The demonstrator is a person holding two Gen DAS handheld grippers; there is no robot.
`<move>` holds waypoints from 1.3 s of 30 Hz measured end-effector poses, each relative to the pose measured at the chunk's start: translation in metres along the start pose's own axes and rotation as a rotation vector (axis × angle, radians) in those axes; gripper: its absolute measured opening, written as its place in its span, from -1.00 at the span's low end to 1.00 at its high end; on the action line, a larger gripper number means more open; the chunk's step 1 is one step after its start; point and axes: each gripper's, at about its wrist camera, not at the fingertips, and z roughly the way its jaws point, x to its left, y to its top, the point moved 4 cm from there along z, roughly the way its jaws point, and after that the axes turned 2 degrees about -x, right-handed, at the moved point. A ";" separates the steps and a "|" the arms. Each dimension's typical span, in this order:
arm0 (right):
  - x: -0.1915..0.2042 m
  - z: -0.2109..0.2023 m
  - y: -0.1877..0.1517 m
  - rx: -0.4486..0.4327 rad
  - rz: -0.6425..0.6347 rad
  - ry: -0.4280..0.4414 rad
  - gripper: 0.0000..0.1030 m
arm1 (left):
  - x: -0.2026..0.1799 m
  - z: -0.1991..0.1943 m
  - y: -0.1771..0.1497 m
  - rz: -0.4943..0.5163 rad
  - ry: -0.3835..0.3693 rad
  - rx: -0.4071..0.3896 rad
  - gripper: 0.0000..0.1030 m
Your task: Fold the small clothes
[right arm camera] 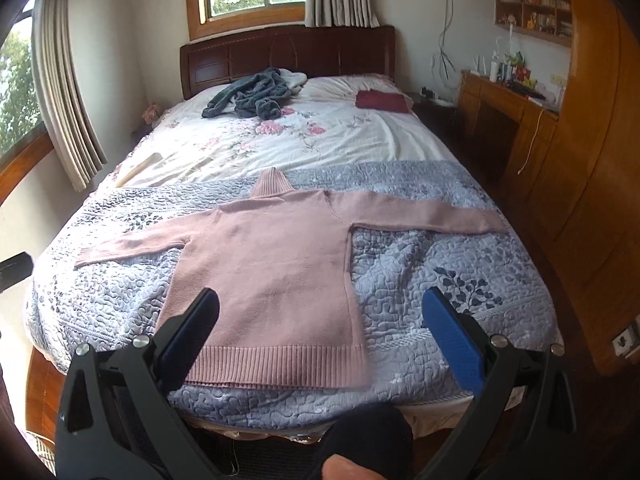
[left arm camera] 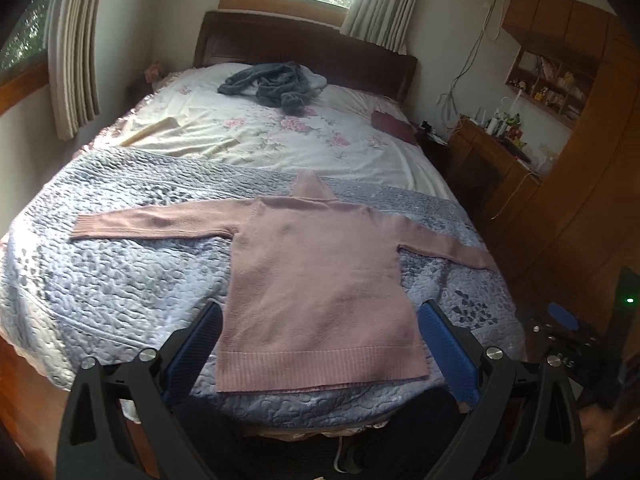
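So there's a pink knitted turtleneck sweater (left arm camera: 316,280) lying flat on the blue-grey quilted bedspread (left arm camera: 120,280) at the foot of the bed, both sleeves stretched straight out to the sides, collar pointing toward the dark wooden headboard (right arm camera: 288,54), ribbed hem closest to the cameras. Not a single fold in it so far.

The left gripper (left arm camera: 320,340) hangs above the hem end with its blue-padded fingers spread wide, nothing between them, not touching the knit. Same deal with the right gripper (right arm camera: 322,328): jaws wide apart, empty, hovering over the lower right part of the sweater.

Further up the bed, on the white floral sheet (right arm camera: 320,136), there's a crumpled dark grey fleecy garment (right arm camera: 252,94) near the headboard and a folded maroon cloth (right arm camera: 382,102) off to the right, both well apart from the sweater.
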 end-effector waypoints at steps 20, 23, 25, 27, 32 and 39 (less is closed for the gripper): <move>-0.445 0.329 0.005 0.016 1.258 0.231 0.03 | 0.010 0.161 0.009 -0.087 -0.031 0.082 0.91; -0.484 0.361 0.002 -0.029 1.368 0.239 -0.01 | 0.006 0.174 0.011 -0.080 -0.020 0.090 0.91; -0.499 0.378 0.000 -0.031 1.399 0.229 -0.03 | 0.005 0.184 0.012 -0.078 -0.017 0.100 0.91; -0.509 0.393 -0.003 -0.009 1.409 0.195 -0.03 | 0.004 0.192 0.012 -0.082 -0.020 0.108 0.91; -0.520 0.415 -0.006 0.006 1.400 0.143 -0.05 | 0.001 0.207 0.012 -0.074 -0.023 0.125 0.91; -0.524 0.426 0.001 0.011 1.351 0.122 -0.54 | 0.005 0.224 0.005 -0.099 -0.071 0.203 0.91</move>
